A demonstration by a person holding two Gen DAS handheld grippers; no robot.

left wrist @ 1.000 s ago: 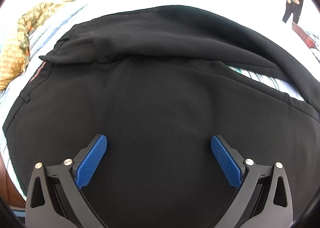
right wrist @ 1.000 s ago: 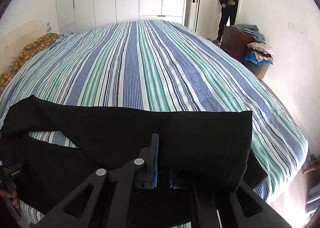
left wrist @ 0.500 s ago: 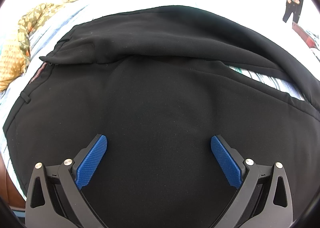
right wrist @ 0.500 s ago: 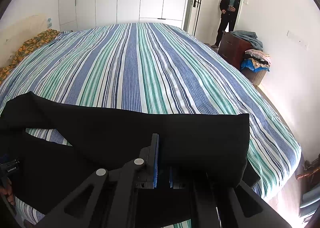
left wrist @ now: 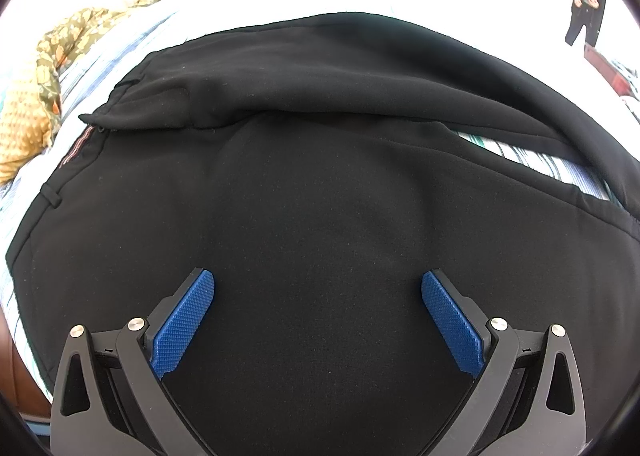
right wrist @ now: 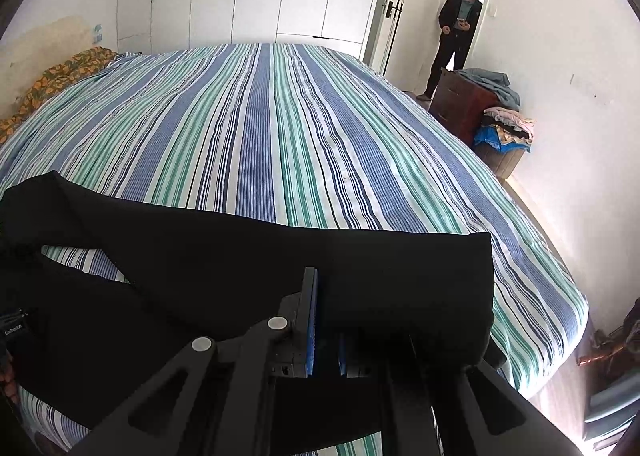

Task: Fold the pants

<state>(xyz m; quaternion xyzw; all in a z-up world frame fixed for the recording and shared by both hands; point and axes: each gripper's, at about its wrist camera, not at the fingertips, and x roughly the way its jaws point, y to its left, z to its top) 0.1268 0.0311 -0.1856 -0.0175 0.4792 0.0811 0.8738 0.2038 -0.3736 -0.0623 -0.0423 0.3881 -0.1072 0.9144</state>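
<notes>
The black pants lie spread on the striped bed, waistband to the left, one leg lying over the other with a strip of sheet showing between them. My left gripper is open, its blue pads wide apart just above the seat of the pants, holding nothing. My right gripper is shut on the pants at the leg ends, and the fabric drapes over its right finger, hiding it.
The blue, green and white striped bed stretches far ahead. A yellow patterned blanket lies at the far left. A man stands in the doorway by a brown cabinet piled with clothes. The bed's right edge drops to the floor.
My right gripper has lifted with the leg ends of the pants, so the view sits higher over the bed. The left gripper has stayed put and open.
</notes>
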